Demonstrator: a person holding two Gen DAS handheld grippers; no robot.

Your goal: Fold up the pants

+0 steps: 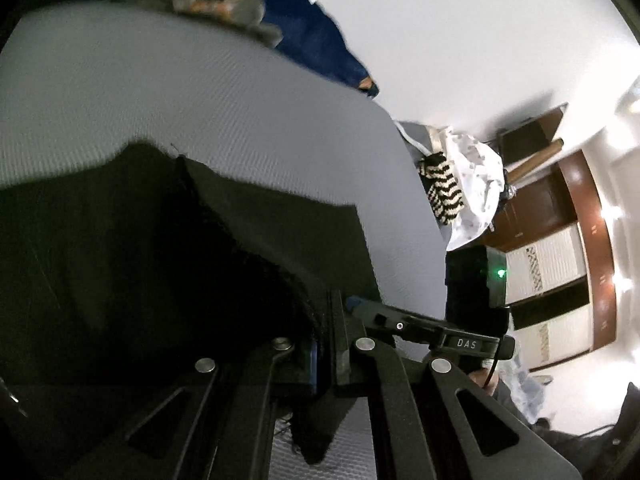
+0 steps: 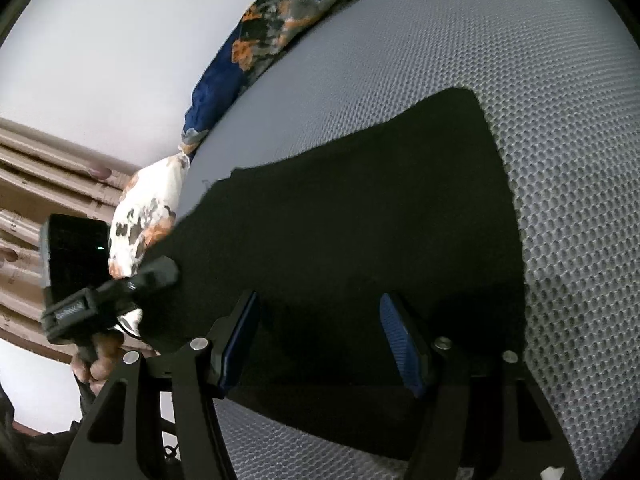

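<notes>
Black pants [image 2: 360, 216] lie spread on a grey mesh mattress [image 2: 500, 40]. In the left wrist view the pants [image 1: 120, 260] fill the lower left, with one folded edge running diagonally. My left gripper [image 1: 324, 352] is shut on the pants, pinching a raised fold of the black fabric between its blue pads. My right gripper [image 2: 320, 340] is open, its blue-padded fingers [image 2: 404, 344] spread just above the near part of the pants. The left gripper also shows in the right wrist view [image 2: 160, 274], at the pants' left edge. The right gripper appears at the right in the left wrist view [image 1: 400, 320].
A blue, orange and grey patterned blanket [image 2: 272, 28] lies along the mattress's far edge. A white floral pillow [image 2: 144, 216] sits at the left edge. A pile of clothes with a black-and-cream zigzag piece [image 1: 444, 188] lies at the mattress end. Wooden wardrobe [image 1: 560, 240] beyond.
</notes>
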